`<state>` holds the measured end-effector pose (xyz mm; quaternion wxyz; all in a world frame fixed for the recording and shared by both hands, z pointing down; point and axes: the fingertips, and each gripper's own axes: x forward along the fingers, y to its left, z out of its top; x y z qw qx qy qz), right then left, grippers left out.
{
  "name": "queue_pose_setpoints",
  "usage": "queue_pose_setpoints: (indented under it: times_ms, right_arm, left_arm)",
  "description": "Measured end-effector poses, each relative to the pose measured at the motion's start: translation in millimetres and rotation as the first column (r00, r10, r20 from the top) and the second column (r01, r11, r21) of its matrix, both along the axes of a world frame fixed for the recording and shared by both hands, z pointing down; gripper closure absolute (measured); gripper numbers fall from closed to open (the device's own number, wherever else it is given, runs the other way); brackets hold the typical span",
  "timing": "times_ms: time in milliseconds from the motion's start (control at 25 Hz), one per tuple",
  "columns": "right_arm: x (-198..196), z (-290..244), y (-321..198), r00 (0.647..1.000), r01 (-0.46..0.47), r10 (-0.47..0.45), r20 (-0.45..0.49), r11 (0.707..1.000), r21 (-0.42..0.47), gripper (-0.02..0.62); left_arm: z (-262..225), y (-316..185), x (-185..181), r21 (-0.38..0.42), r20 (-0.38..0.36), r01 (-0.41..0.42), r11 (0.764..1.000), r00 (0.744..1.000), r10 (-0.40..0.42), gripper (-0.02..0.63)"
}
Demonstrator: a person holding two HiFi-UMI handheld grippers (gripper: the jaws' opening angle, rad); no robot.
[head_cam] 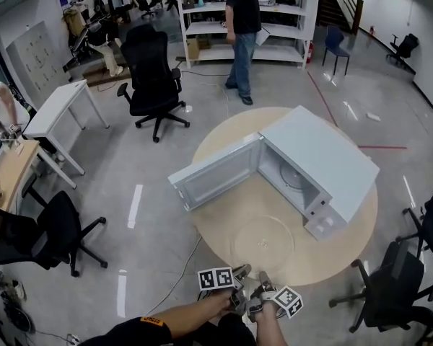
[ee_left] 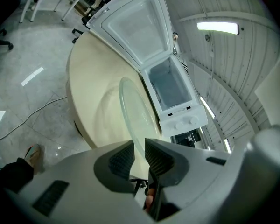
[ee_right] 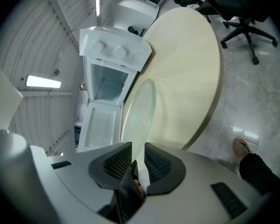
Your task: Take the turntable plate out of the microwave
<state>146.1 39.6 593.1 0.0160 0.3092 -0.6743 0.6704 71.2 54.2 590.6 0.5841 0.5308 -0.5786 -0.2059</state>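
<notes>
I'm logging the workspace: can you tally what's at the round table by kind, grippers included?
microwave: 1
turntable plate: 1
gripper: 2, the left gripper and the right gripper
Total: 4

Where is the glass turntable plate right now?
In the head view the turntable plate is over the near half of the round table, before the open microwave, its near rim between the tongs of the left gripper and right gripper.
</notes>
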Motion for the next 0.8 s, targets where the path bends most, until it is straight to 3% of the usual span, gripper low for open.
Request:
queue_pose_setpoints:
  times_ms: [320, 520, 680, 800]
  right_arm:
    - [2.7, 10.3, 1.8, 1.000, -0.009, 0.008, -0.029, 0.999, -0.035, 0.502]
    - [8.4, 18.8, 0.9, 0.999, -0.016, 0.013, -0.048, 0.998, -0.054, 0.502]
    - [12.2, 23.1, -4.2, 0.998, -0.027, 0.024, -0.063, 0.998, -0.049, 0.502]
    - [18.7, 23.6, -15.8, 0.996, -0.021, 0.020, -0.082, 1.000, -0.016, 0.502]
  left_arm:
    - [14.4, 3.1, 4.8, -0.092, -0.007, -0.090, 0.992, 0.996, 0.090, 0.491]
    - [22.6, 5.7, 12.8, -0.136, -0.052, -0.152, 0.979, 0.988, 0.146, 0.486]
    - [25.9, 8.9, 19.6, -0.136, -0.113, -0.210, 0.968, 0.974, 0.195, 0.485]
    - [22.1, 9.5, 25.9, -0.108, -0.116, -0.232, 0.967, 0.969, 0.220, 0.486]
